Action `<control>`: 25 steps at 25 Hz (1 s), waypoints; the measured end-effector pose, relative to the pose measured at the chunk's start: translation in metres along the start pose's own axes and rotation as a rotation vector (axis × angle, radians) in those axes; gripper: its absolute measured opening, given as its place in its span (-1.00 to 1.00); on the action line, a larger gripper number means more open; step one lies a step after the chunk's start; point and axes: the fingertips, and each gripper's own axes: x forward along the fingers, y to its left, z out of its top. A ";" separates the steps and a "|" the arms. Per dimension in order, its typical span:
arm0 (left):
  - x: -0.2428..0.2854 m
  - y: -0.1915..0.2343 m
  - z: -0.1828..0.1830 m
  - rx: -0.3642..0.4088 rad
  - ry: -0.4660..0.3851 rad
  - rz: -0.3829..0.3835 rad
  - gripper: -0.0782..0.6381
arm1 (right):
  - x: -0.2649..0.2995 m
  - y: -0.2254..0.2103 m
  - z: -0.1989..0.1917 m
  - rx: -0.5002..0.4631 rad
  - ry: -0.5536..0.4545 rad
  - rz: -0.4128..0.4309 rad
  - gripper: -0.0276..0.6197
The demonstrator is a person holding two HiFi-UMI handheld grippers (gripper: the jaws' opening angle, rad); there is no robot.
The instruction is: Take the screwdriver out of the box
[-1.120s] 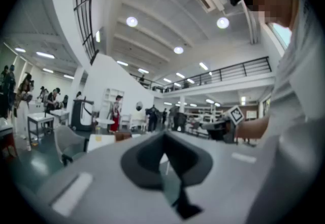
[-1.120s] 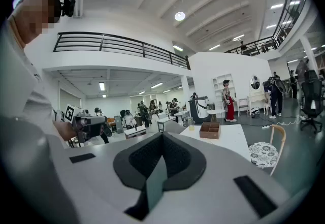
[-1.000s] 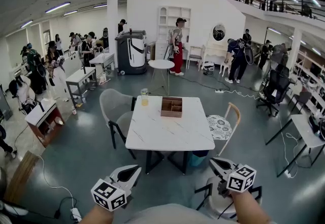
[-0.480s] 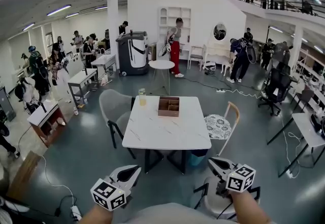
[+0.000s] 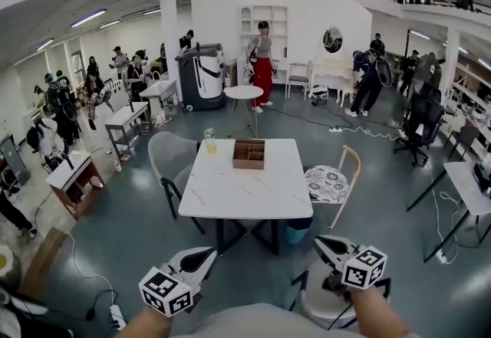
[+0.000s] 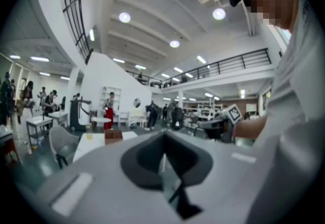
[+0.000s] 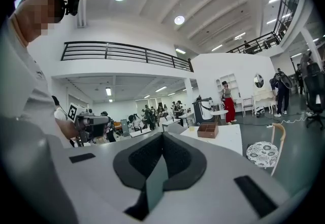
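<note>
Head view: left claw (image 5: pixel 201 258) and right claw (image 5: pixel 326 244) sit low and near, close to the body, well apart from the white bench (image 5: pixel 230 198) out ahead. The brown box (image 5: pixel 248 153) is at the bench's far edge, about centre, with a cup (image 5: pixel 209 141) of yellowish liquid just left of it. There's a grey chair (image 5: pixel 167 160) on the bench's left side and a patterned-seat chair (image 5: pixel 328 183) on its right. The box has dividers. The screwdriver isn't visible from here; presumably it's inside, but I can't tell which compartment. Left gripper view: pads meet along a thin seam with nothing between them, so it's closed and empty. Bench and box show small, far off to the left. Right gripper view: same, pads together and empty. The box is far off, right of centre, on the bench's far part. My read: the task hasn't really started. The approach to the bench comes first, then one claw has to open. Expect the screwdriver to be light, stiff and not fragile. The shaft is likely thin smooth metal that slips or rolls, so grab the handle mid-length, pads square across it. Box walls and dividers will crowd the claw, so come in from above.
</note>
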 end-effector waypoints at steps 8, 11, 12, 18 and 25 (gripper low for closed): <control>0.018 -0.018 0.003 -0.003 0.012 -0.006 -0.77 | -0.013 -0.013 0.003 0.001 -0.008 0.008 -0.89; 0.025 -0.016 0.001 -0.005 0.011 -0.012 -0.77 | -0.010 -0.018 0.002 0.001 -0.005 0.004 -0.89; 0.028 -0.015 0.000 -0.006 0.010 -0.016 -0.77 | -0.009 -0.020 0.001 0.000 -0.004 0.004 -0.89; 0.041 0.000 -0.003 -0.021 0.014 -0.042 -0.77 | 0.006 -0.027 0.001 0.000 0.010 -0.007 -0.89; 0.059 0.048 -0.007 -0.048 0.005 -0.084 -0.77 | 0.045 -0.039 0.003 0.002 0.032 -0.054 -0.89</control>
